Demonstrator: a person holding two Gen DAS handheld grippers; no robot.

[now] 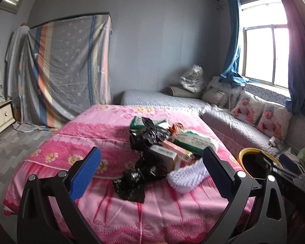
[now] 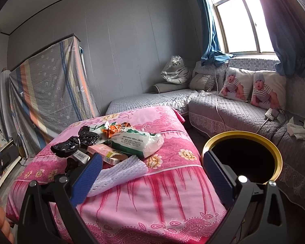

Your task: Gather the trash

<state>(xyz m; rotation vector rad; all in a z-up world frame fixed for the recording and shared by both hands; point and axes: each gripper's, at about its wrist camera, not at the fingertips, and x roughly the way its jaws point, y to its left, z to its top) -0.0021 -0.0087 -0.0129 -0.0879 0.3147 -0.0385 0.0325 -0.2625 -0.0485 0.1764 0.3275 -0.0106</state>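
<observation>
Trash piled in a heap on top of the pink cover (image 1: 91,142), out in the open and easy to reach. In the heap: a crumpled black bag (image 1: 132,181) at the near end, a white bumpy foam sheet (image 1: 185,174) beside it, small pink boxes (image 1: 177,148), a soft white-and-green pack (image 1: 193,140), plus an orange wrapper (image 2: 118,127) at the far side. Left gripper (image 1: 152,174) held low in front of the heap, blue pads spread wide apart, nothing between them. Probably kept wide like that so as to fit around the puffy black bag or the foam sheet, the two nearest bits. Right gripper (image 2: 152,174) also spread wide and empty, one pad near the foam sheet, the other pad in front of the bin. Black bin with a gold rim (image 2: 242,136) standing just beside the pink cover, mouth open and facing up, likely put there so each bit of trash needs only a short trip. Nothing picked up yet by the look of it, so the job seems to be right at the start. Grey couch (image 2: 233,109) behind with two baby pillows (image 2: 252,87), more crumpled paper (image 2: 296,131) on the seat near the bin, maybe trash too but hard to tell.
</observation>
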